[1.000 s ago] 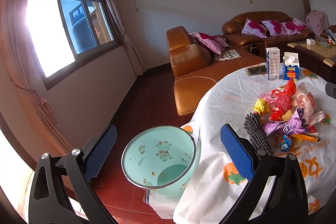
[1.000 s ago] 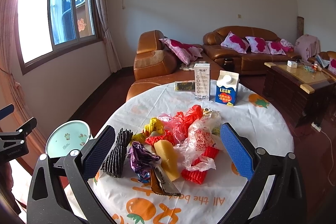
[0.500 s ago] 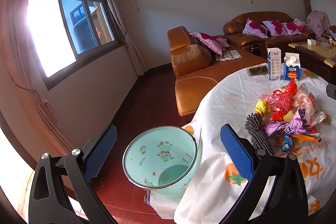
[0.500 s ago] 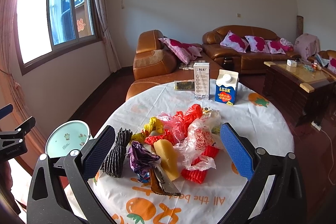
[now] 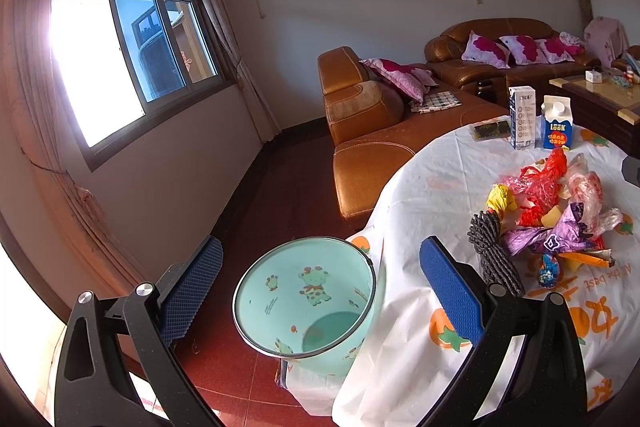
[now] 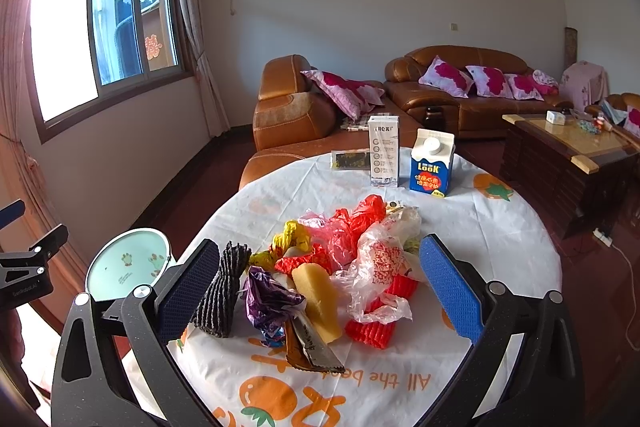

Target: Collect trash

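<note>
A pile of trash (image 6: 340, 267) lies on the round table (image 6: 500, 227): red, clear and purple plastic bags, a yellow wrapper, a black ribbed piece (image 6: 222, 291), a yellow sponge. The pile also shows in the left wrist view (image 5: 548, 219). A mint green bin (image 5: 304, 303) stands on the floor at the table's left edge, also in the right wrist view (image 6: 128, 263). My left gripper (image 5: 320, 287) is open and empty above the bin. My right gripper (image 6: 316, 287) is open and empty, just in front of the pile.
Two cartons (image 6: 430, 167) and a flat dark packet (image 6: 350, 159) stand at the table's far side. Brown leather sofas (image 6: 460, 95) and a wooden coffee table (image 6: 568, 155) lie behind. A window wall (image 5: 120, 67) runs along the left. The floor is red tile.
The left wrist view has shifted slightly, so the bin and table sit a touch to the right. The right gripper has barely moved. Both stay open.
</note>
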Action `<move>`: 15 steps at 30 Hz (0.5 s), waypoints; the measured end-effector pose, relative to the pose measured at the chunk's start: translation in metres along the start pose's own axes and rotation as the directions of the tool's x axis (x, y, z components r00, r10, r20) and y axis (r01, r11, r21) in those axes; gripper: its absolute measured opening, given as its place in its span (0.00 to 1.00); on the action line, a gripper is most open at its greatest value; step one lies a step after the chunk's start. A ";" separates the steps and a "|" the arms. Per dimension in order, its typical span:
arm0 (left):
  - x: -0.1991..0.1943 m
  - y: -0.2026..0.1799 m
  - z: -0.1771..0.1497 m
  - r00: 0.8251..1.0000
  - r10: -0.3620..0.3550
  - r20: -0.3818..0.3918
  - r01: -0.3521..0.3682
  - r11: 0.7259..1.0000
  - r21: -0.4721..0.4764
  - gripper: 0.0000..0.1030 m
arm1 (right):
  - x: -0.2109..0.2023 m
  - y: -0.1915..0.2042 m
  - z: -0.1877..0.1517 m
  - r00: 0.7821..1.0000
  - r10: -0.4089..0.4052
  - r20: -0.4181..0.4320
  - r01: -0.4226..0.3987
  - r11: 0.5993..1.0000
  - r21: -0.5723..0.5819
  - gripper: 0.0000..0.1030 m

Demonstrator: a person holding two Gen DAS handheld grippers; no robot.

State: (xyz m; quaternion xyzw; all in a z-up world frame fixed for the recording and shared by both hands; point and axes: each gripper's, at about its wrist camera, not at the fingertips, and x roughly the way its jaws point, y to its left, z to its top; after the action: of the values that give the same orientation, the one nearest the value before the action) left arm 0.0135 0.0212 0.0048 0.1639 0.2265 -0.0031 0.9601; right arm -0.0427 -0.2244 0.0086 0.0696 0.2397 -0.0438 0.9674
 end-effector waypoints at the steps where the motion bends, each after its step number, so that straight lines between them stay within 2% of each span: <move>1: 0.000 0.000 0.000 1.000 0.000 0.000 0.000 1.000 0.000 0.94 | 0.000 0.000 0.000 1.000 0.000 0.000 0.000 1.000 0.000 0.96; 15: 0.003 -0.002 -0.003 1.000 0.001 -0.007 -0.001 1.000 0.004 0.94 | 0.001 -0.001 -0.002 1.000 -0.004 -0.005 0.004 1.000 0.003 0.96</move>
State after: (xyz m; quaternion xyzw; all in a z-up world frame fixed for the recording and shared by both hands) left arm 0.0151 0.0200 0.0001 0.1659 0.2299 -0.0025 0.9590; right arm -0.0425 -0.2252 0.0060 0.0707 0.2421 -0.0458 0.9666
